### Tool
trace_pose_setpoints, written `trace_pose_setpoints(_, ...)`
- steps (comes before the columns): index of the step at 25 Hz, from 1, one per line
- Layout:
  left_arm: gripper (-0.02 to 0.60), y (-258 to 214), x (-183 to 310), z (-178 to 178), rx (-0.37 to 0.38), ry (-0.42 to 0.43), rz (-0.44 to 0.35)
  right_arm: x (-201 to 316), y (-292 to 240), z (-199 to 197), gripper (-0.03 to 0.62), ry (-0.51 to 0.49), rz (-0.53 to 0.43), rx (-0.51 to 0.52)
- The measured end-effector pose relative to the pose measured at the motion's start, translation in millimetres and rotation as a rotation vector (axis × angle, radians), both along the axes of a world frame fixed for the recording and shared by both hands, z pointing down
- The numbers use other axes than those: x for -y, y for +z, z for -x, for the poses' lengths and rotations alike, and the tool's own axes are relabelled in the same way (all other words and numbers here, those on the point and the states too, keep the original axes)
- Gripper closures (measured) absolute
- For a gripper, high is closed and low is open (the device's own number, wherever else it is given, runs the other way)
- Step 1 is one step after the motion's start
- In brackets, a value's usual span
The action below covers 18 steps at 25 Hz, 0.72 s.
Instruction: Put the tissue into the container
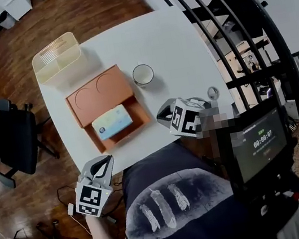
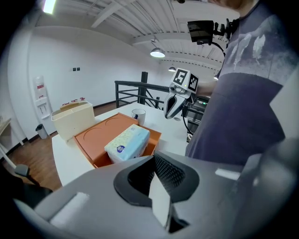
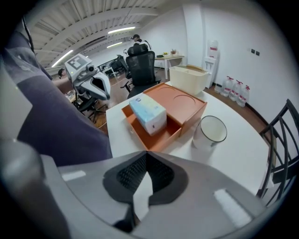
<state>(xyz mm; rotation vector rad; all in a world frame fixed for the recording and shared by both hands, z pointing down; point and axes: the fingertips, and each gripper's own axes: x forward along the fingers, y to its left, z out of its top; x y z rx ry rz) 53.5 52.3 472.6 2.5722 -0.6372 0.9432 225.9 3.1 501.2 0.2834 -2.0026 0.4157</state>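
Tissue pack [image 1: 111, 122] is seen in orange tray [image 1: 99, 96] as left gripper [image 1: 103, 164] and right gripper [image 1: 165, 112], pressed shut and empty, risk shoving it unless reopened.

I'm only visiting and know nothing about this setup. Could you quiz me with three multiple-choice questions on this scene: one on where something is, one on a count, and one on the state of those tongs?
1. Where is the tissue pack?
A. in a drawer
B. in the orange tray's open compartment
C. on a shelf

2. How many round hollows does the tray's top have?
A. one
B. two
C. four

3. How are the left tongs and right tongs?
A. both shut, empty
B. both clamped on the pack
C. both wide open

Answers:
1 B, the pack lies in the tray's sunken part.
2 B, two circles show side by side on it.
3 A, each pair's jaws meet with nothing between them.
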Motion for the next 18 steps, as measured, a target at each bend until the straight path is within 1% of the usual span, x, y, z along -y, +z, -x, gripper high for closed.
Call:
trace_pose_setpoints(6, 0.568, -1, 1, -3, 0.015, 0.007, -0.007, 0, -2, 1, 0.589, -0.031, 0.003, -0.009)
trace_pose_setpoints(8, 0.568, -4, 2, -4, 0.015, 0.006, 0.003, 2, -4, 1, 0.589, -0.035, 0.004, -0.014)
trace_pose_setpoints(10, 0.568, -2, 2, -4, 0.034, -0.005, 0.048, 2, -5, 2, 0.589, -0.041, 0.008, -0.016)
trace_pose_setpoints(13, 0.568, 7, 5, 1, 0.109, -0.012, 0.142, 1, 0, 5, 0.589, -0.048, 0.012, -0.022)
trace_pose_setpoints(15, 0.568, 9, 11, 1, 0.157, 0.0, 0.17, 2, 3, 7, 0.589, -0.045, 0.012, -0.027)
trace_pose_setpoints(18, 0.568, 5, 21, -5, 0.186, 0.026, 0.185, 4, 7, 10, 0.589, -0.037, 0.011, -0.035)
